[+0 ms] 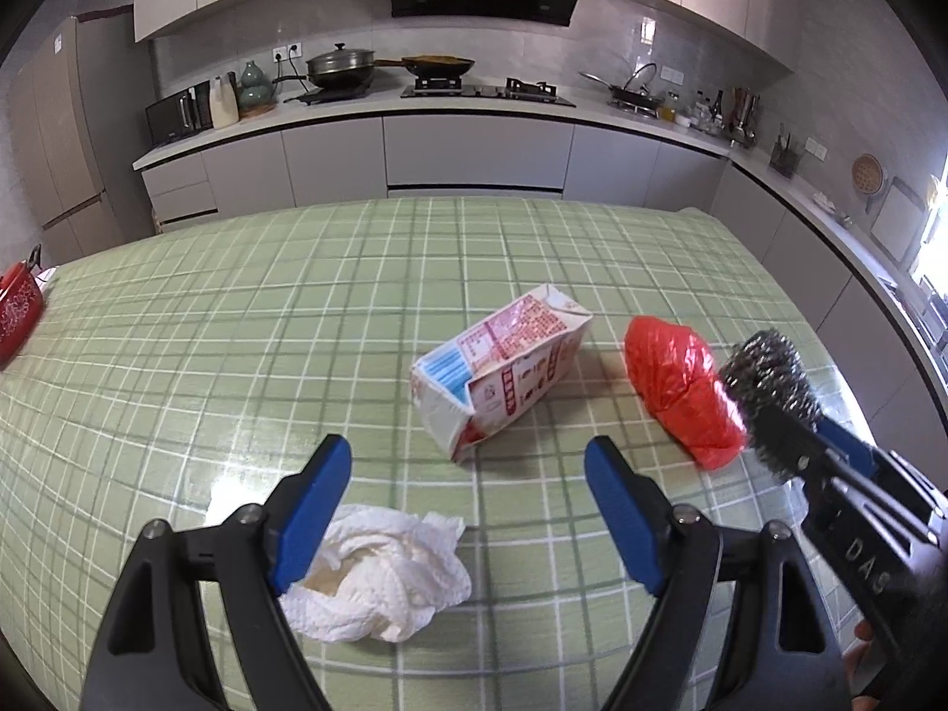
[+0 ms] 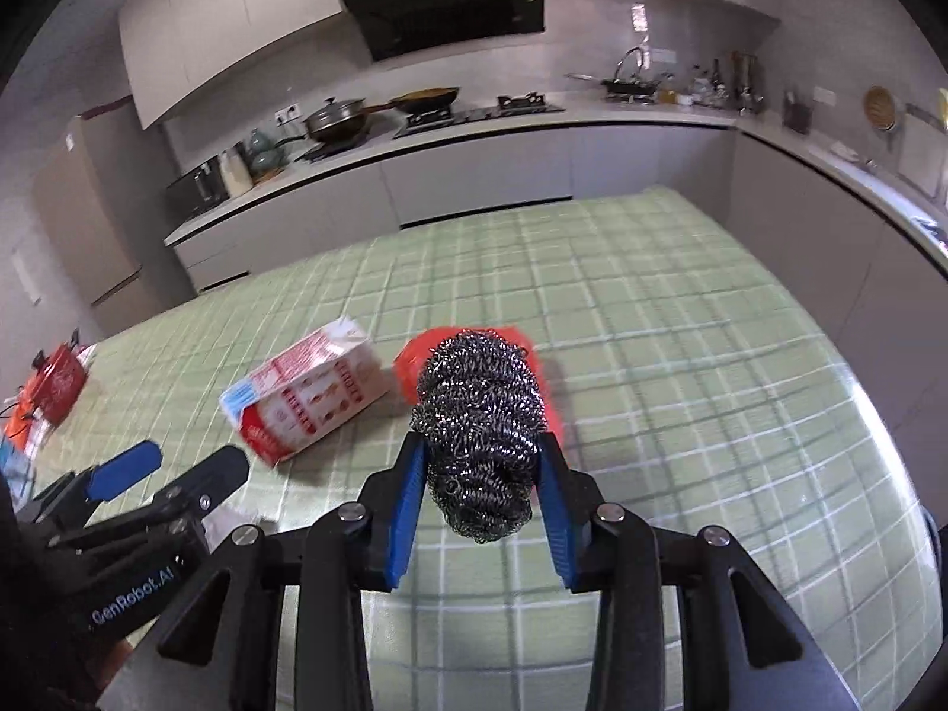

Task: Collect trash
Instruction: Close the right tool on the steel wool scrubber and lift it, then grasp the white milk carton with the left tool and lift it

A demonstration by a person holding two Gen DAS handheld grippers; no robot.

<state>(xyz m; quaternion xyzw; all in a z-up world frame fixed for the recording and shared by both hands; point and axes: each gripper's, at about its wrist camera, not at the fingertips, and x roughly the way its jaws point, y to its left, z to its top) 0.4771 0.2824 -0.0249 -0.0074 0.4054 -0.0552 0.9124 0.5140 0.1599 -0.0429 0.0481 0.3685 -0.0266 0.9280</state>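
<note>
Left claw [image 1: 468, 474] stood released, its blue pads spread wide with nothing between them, hovering over the green checked surface [image 1: 237, 320]. Just beneath its left finger, at about seven o'clock in the left wrist view, lay a crumpled white paper towel [image 1: 385, 580], partly hidden by that finger. A red patterned container [image 1: 18, 311] sat at the surface's far left edge, around nine o'clock. Near the centre a red-and-white carton [image 1: 503, 364] lay on its side, one end torn open, well apart from the towel. Beside it, toward three o'clock, rested a crumpled red plastic bag [image 1: 681, 391], close to the carton but not touching it. Right claw [image 2: 481, 477] was clenched on a steel wool scrubber [image 2: 480, 415], the blue pads pressing its sides, the ball lifted clear of the surface. In the right wrist view the scrubber hung in front of the red bag, covering most of it, with the carton at about ten o'clock from it.
</note>
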